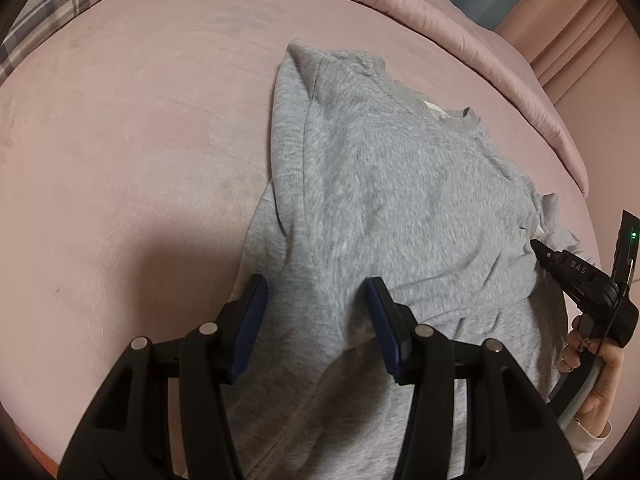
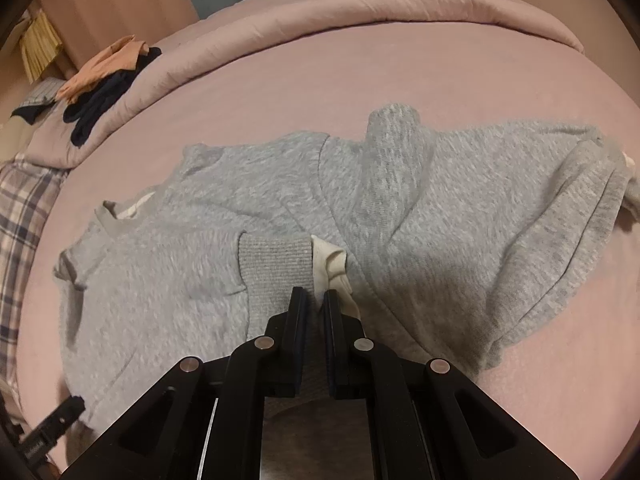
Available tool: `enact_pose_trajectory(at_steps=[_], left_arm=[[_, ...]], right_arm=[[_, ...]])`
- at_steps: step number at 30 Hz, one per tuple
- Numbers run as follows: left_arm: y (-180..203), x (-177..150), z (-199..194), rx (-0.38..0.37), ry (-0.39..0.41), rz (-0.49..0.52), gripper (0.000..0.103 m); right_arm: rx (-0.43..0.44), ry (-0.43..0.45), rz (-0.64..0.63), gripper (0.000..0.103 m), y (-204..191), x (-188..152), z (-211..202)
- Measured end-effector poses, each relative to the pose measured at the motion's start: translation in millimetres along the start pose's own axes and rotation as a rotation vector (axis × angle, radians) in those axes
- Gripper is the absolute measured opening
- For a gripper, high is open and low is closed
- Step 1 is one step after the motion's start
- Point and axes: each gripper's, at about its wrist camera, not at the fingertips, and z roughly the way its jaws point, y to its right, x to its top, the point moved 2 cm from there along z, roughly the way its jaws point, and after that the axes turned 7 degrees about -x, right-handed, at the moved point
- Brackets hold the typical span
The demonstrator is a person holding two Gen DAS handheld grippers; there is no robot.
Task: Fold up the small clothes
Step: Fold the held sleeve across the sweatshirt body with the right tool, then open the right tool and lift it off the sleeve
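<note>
The right gripper (image 2: 315, 300) pinches the grey sweatshirt's (image 2: 280, 216) cuff (image 2: 274, 258), sleeve drawn over the body on the bed (image 2: 400, 80); the left gripper (image 1: 318, 300) hovers open. Folding has barely begun.

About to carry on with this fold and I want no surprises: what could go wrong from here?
1. The right hand-held gripper pinches only the sleeve cuff edge with a white lining; it may slip out.
2. The left hand-held gripper stands open over the grey sweatshirt, holding nothing, so pulling the sleeve could drag the whole garment across the pink bedspread.
</note>
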Motion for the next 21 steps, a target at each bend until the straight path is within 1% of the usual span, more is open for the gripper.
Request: enact_pose_trajectory(at_steps=[9, 15, 19, 21], left_arm=[[-1.1, -7.2, -2.2, -0.021, -0.009, -0.02, 0.051], [-2.2, -11.1, -7.3, -0.037, -0.026, -0.04, 0.051], [1.9, -13.7, -12.3, -0.025, -0.037, -0.033, 0.051], [5.7, -14.3, -16.5, -0.014, -0.043, -0.022, 0.05]], right_arm=[[0.025, -0.006, 0.001, 0.004, 8.9, -6.9, -4.4], [0.004, -0.018, -0.006, 0.004, 13.1, -15.5, -12.7], [-0.005, -0.03, -0.023, 0.005, 16.8, -22.3, -21.1], [-0.006, -0.042, -0.033, 0.009, 20.4, -25.8, -28.8]])
